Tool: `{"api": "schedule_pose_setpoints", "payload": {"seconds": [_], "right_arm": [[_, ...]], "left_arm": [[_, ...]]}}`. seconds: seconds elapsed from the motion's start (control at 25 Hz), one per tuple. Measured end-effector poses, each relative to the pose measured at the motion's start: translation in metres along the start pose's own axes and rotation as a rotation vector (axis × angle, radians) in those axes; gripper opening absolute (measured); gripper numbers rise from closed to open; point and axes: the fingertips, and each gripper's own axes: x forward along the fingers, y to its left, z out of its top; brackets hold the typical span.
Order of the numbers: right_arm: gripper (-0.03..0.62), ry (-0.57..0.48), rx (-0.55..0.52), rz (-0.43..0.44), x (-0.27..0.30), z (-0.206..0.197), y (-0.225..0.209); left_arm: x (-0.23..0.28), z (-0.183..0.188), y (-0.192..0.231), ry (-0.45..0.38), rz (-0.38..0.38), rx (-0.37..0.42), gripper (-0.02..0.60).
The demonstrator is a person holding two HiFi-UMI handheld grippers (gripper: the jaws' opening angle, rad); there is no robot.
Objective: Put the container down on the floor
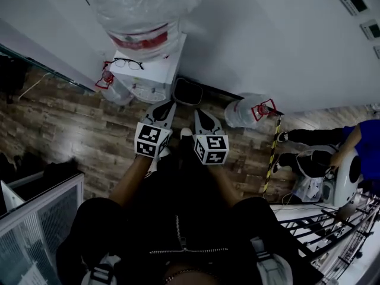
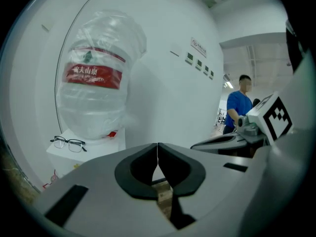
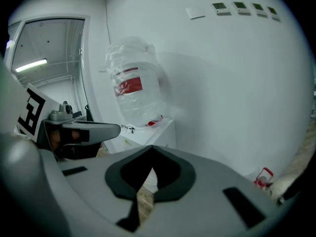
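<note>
While the dark container (image 1: pixel 187 92) is sitting on the floor (image 1: pixel 77 123) by the wall (image 1: pixel 267 40), beside the water dispenser (image 1: pixel 155 76), the left gripper (image 1: pixel 168 104) and right gripper (image 1: pixel 199 113) are hovering just short of it, jaws pressing together on nothing; the set-down is looking finished

In the upper left of the left gripper view, the water bottle (image 2: pixel 96 90) wears a red label (image 2: pixel 94 75) with white Chinese characters, seemingly 农夫山泉 (a small green emblem sits above it); the wall sign (image 2: pixel 199 47) at upper right carries print too small to read.
</note>
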Motion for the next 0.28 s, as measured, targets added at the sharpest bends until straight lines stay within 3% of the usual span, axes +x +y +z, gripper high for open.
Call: {"api": "schedule_pose_setpoints", "payload": {"seconds": [0.28], "right_arm": [[0.008,0.027,-0.010,-0.016,-0.007,-0.012,0.006]], "left_arm": [[-0.018,-0.017,-0.001,0.024,0.002,-0.010,0.015]]}}
